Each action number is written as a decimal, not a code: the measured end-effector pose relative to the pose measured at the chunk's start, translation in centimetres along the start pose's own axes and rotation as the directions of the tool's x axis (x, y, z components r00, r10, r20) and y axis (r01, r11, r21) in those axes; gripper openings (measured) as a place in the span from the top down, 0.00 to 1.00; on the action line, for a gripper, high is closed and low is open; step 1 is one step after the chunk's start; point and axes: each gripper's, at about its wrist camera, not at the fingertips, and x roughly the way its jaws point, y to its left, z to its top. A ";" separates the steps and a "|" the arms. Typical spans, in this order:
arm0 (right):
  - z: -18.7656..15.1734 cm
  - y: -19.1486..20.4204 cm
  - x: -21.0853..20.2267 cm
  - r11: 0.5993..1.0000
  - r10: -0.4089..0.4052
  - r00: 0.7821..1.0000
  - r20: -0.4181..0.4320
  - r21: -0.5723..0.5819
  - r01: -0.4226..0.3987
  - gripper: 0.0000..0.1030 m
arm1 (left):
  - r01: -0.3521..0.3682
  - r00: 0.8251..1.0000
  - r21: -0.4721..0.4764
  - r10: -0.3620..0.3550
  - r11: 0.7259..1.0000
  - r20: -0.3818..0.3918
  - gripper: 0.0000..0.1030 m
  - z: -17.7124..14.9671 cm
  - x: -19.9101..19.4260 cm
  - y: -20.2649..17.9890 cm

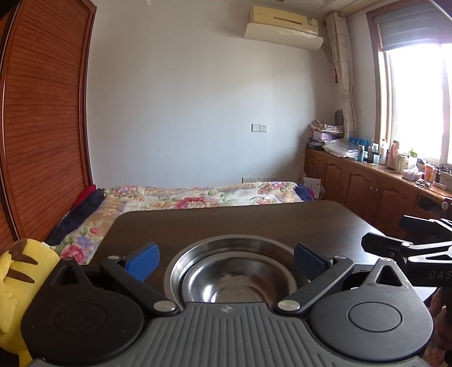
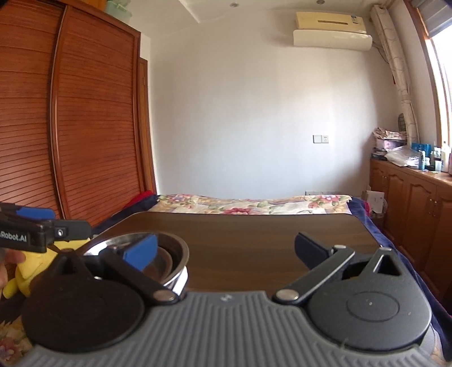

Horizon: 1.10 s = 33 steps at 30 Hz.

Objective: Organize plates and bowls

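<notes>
Stacking looks done: shiny round steel bowls (image 1: 234,276) sit nested on dark wooden desk (image 1: 254,220), left tool (image 1: 226,258) and right tool (image 2: 224,251) both wide, empty; next calls for retreat.

From my feed it's a bedroom: dark wood tabletop (image 1: 254,220) up close, a bed with a flowery quilt (image 1: 197,194) right behind it. Slatted wooden wardrobe (image 2: 84,118) on the left, a yellow plush toy (image 1: 17,271) at the near left edge. Far wall has an air conditioner (image 1: 282,25) up high, and the right side has wooden cabinets (image 1: 361,183) cluttered with bottles under a bright window (image 1: 418,104).
</notes>
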 end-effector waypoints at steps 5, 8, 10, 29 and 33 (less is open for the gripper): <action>0.0 -0.3 -0.5 0.999 -0.037 0.999 0.004 0.002 0.037 0.00 | -0.017 1.000 -0.006 0.017 1.000 -0.005 0.00 0.3 -0.3 -1.1; 0.0 -0.5 -0.5 0.998 -0.060 0.998 -0.004 0.004 0.060 0.00 | -0.004 1.000 0.000 0.004 1.000 0.003 0.00 0.2 -0.6 -1.6; -0.1 -0.5 -0.7 0.997 -0.074 0.997 -0.002 0.000 0.074 0.00 | -0.001 1.000 -0.004 0.001 1.000 0.010 0.00 0.2 -0.9 -1.9; -2.9 -1.0 -1.0 0.990 -0.142 0.990 -0.006 0.020 0.142 0.00 | -0.055 0.998 0.023 0.055 0.998 -0.001 0.00 -2.9 -0.7 -1.8; -3.3 -0.9 -1.0 0.989 -0.146 0.989 -0.009 0.017 0.146 0.00 | -0.057 0.998 0.017 0.057 0.998 -0.015 0.00 -3.5 -0.4 -1.5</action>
